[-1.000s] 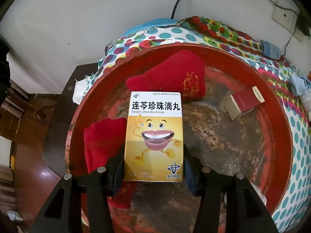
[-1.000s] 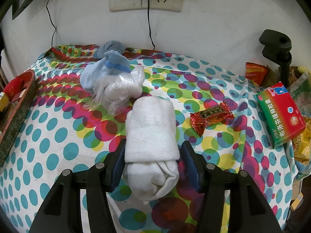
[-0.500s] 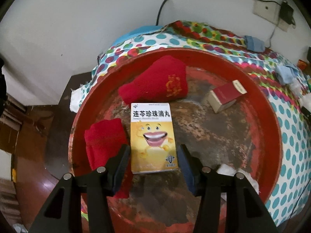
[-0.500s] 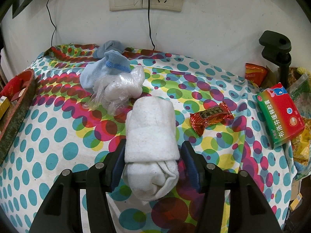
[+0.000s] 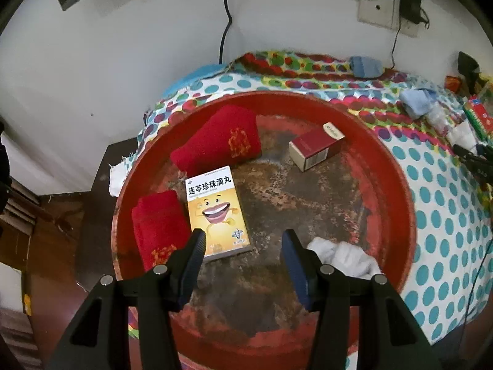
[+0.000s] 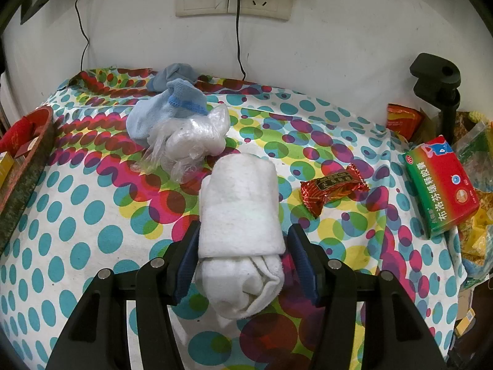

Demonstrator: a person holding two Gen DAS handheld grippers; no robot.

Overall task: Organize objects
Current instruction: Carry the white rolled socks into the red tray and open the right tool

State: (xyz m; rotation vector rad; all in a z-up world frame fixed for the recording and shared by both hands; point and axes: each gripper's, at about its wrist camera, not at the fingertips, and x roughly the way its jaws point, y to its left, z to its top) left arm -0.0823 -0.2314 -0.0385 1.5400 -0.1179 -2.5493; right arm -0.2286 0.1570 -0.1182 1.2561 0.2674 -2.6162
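Note:
In the left wrist view my left gripper [image 5: 243, 240] is open and empty above a round red tray [image 5: 397, 166]. A yellow medicine box [image 5: 217, 212] lies flat in the tray, just ahead and left of the fingers. Two red socks [image 5: 222, 140] [image 5: 157, 225], a dark red small box [image 5: 317, 149] and a white sock [image 5: 345, 257] also lie in the tray. In the right wrist view my right gripper [image 6: 243, 240] is shut on a rolled white sock [image 6: 240, 215] over the dotted tablecloth [image 6: 77, 215].
On the cloth lie a blue sock [image 6: 166, 111] with a clear plastic bag [image 6: 191, 141], a red snack wrapper [image 6: 334, 186] and a red-green medicine box [image 6: 440, 185]. A black clamp stand [image 6: 437, 83] rises at the right. The tray edge [image 6: 21, 172] shows at the left.
My left gripper opened, let go of the yellow medicine box in the tray and pulled back and up. The right gripper and its white sock have not moved.

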